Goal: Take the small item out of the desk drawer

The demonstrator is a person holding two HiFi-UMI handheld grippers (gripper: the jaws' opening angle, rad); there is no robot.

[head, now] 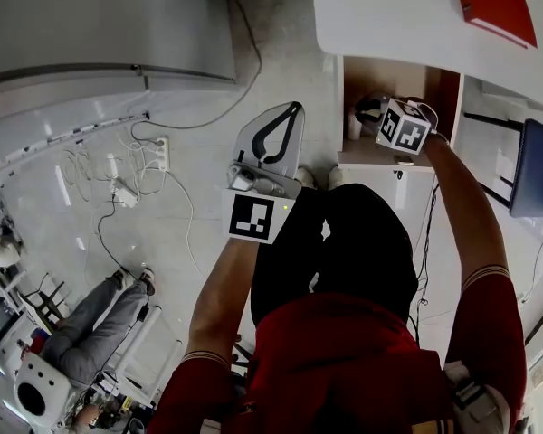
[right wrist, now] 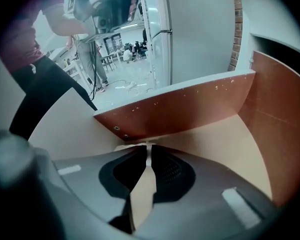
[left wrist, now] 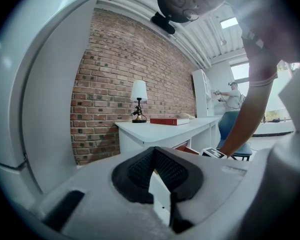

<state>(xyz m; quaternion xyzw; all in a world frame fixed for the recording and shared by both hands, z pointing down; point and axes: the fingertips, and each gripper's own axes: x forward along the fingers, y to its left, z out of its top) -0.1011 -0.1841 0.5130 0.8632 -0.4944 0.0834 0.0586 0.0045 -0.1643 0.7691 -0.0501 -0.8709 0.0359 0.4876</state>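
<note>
The desk drawer (head: 376, 155) stands pulled out under the white desk (head: 389, 16), its wooden inside showing. My right gripper (head: 371, 111) reaches into it, towards its left wall. In the right gripper view the jaws (right wrist: 147, 146) are almost together, pinching a small pale item (right wrist: 146, 145) at their tips, close to the brown drawer wall (right wrist: 190, 109). The head view shows that white item (head: 354, 127) at the drawer's left side. My left gripper (head: 295, 107) hangs over the floor left of the drawer, shut and holding nothing (left wrist: 153, 151).
A red book (head: 493, 3) lies on the desk, and a lamp (left wrist: 138, 101) stands at its far end. A blue chair (head: 536, 170) is to the right. Cables and a power strip (head: 118, 188) lie on the floor at left, where a person (head: 100, 319) sits.
</note>
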